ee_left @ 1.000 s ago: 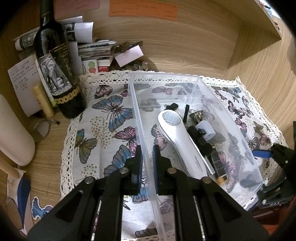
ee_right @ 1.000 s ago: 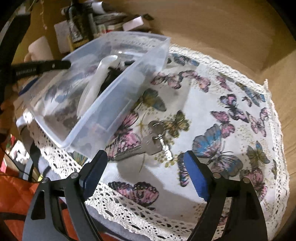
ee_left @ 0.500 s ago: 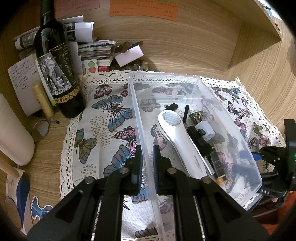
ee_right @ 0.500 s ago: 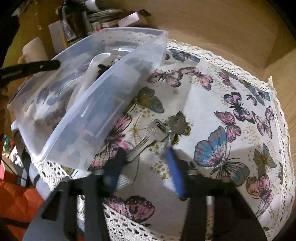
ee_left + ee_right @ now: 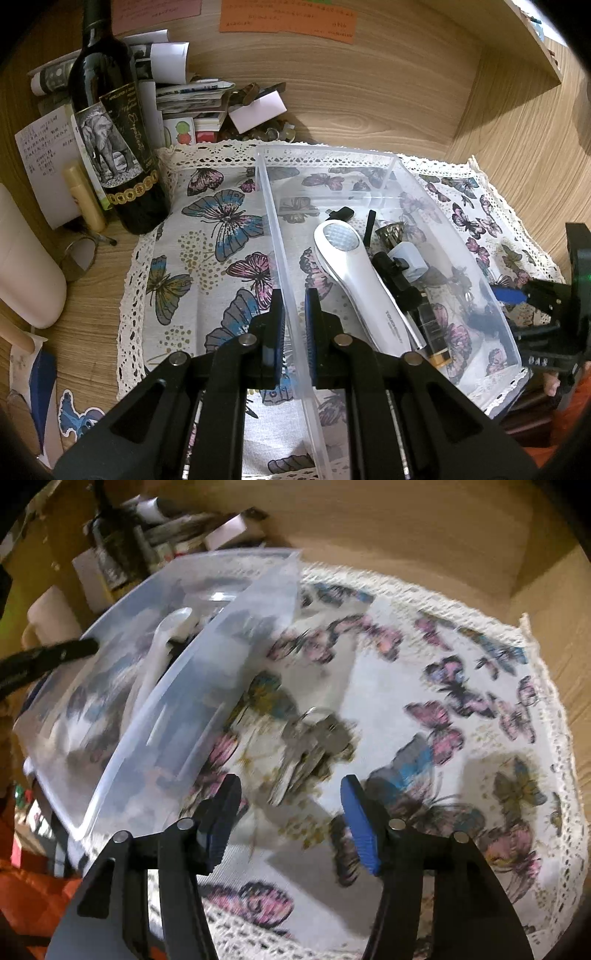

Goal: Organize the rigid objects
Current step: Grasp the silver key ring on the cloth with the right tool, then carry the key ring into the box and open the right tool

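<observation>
On the left side of the butterfly cloth (image 5: 207, 258), near a wine bottle (image 5: 110, 122) at the cloth's far left corner, the left gripper (image 5: 293, 317) is clamped tight on the near left wall of the clear plastic bin (image 5: 332, 158), one pad on each side of the thin plastic, steadying it. Inside the bin lie a white handheld device (image 5: 354, 280) and a few small dark items. To the right of the bin, on the open middle of the cloth, the bunch of keys (image 5: 310, 746) lies just beside the bin's long right wall. The right gripper (image 5: 291, 812) hangs over the keys' near end with its jaws partly spread and opening, the blades lying between the pads but not pressed by them. The keys look stiff, fairly light, and smooth metal, loose on their ring, so they would likely swing and slip; the bunched blades or the flat heads seem the safest place to pinch. Compared with a second ago, the right gripper has shifted closer over the keys, its jaws have narrowed and now part again, and the keys look more bunched, while the left gripper keeps its grip unmoved.
</observation>
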Demonstrator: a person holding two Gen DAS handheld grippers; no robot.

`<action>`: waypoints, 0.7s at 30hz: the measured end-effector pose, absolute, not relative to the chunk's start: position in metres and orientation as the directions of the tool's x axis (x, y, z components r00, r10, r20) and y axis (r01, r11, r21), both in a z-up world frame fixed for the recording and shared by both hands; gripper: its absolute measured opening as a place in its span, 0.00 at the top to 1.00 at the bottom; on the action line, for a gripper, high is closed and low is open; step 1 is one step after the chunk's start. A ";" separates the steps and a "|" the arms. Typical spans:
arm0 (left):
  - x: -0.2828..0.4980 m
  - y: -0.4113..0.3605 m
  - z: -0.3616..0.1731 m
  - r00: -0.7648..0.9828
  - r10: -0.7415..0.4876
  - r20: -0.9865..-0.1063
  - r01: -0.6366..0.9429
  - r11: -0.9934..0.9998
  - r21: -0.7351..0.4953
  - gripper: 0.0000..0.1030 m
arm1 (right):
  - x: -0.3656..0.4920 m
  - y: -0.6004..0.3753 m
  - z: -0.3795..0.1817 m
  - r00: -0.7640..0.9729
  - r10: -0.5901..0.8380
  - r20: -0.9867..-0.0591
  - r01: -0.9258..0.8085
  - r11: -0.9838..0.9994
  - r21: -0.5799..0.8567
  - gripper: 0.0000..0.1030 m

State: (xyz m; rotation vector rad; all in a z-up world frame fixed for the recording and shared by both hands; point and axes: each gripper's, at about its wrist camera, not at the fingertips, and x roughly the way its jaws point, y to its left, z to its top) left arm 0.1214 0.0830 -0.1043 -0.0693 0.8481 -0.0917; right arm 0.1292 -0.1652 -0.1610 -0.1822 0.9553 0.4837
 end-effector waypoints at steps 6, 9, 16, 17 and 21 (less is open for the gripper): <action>0.121 0.082 -0.104 0.658 -0.112 -0.745 0.054 0.993 -0.101 0.90 | 0.155 -0.157 -0.172 0.475 0.275 -0.836 -0.421 0.905 0.059 0.48; 0.121 0.080 -0.103 0.658 -0.113 -0.744 0.053 0.993 -0.104 0.90 | 0.158 -0.147 -0.173 0.510 0.247 -0.824 -0.421 0.907 0.012 0.51; 0.121 0.078 -0.103 0.660 -0.118 -0.742 0.054 0.993 -0.109 0.90 | 0.157 -0.141 -0.167 0.527 0.237 -0.816 -0.443 0.896 -0.026 0.92; 0.121 0.080 -0.103 0.660 -0.119 -0.742 0.054 0.992 -0.111 0.90 | 0.156 -0.141 -0.167 0.530 0.234 -0.815 -0.443 0.896 -0.031 0.92; 0.122 0.078 -0.103 0.660 -0.122 -0.742 0.056 0.992 -0.113 0.90 | 0.155 -0.144 -0.162 0.540 0.237 -0.808 -0.435 0.900 -0.026 0.92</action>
